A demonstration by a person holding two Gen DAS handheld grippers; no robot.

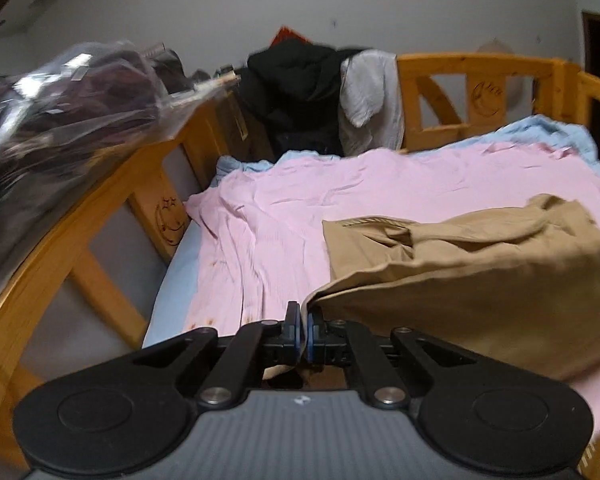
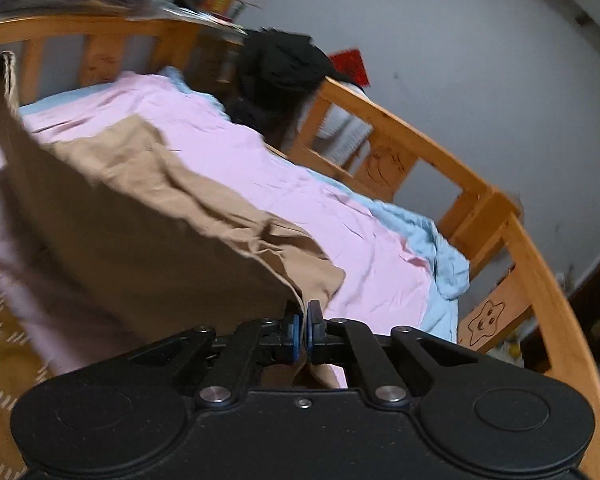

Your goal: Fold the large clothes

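A large tan garment (image 1: 480,276) lies partly on the pink sheet (image 1: 300,208) of a wooden bed and is partly lifted off it. My left gripper (image 1: 303,312) is shut on one edge of this cloth, which rises from the jaws toward the right. In the right wrist view the same tan garment (image 2: 140,216) stretches as a raised sheet from my right gripper (image 2: 303,312) up to the far left. The right gripper is shut on its near corner, and the cloth's lower part hangs below the jaws.
A wooden bed rail (image 1: 476,76) rings the mattress. Black clothes (image 1: 296,92) and a white cloth (image 1: 370,96) hang over the far rail. A clear plastic bag of dark items (image 1: 60,112) rests on the left rail. A blue blanket (image 2: 440,248) edges the pink sheet.
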